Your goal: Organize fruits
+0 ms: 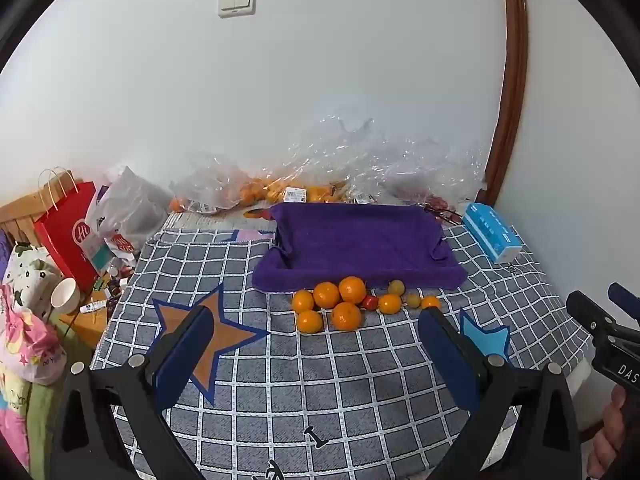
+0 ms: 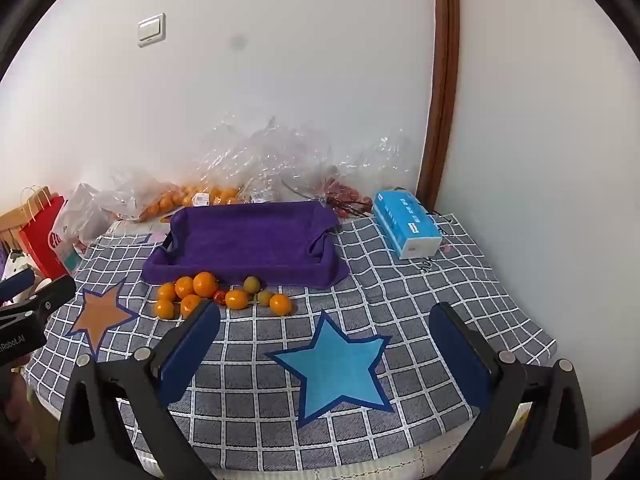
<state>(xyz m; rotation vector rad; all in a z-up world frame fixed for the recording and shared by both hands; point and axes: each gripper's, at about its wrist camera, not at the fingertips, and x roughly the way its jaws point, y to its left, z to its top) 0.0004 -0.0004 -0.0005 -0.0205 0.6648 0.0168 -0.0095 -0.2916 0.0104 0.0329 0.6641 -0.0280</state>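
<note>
Both tongs (image 1: 316, 344) (image 2: 328, 340) agape, empty | round glossy oranges (image 1: 326, 295) | plush purple tray (image 1: 360, 244)

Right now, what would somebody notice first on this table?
Probably the pile of oranges, bright against the grey checked cloth, lying just in front of the purple tray, which has no fruit in it. Next, the blue star on the cloth.

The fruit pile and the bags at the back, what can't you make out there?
- Clear plastic bags, both views: glare and crumpling hide the contents beyond orange fruit.
- One orange, right wrist view: partly hidden behind a finger.
- Price label, left wrist view: print too small.
</note>
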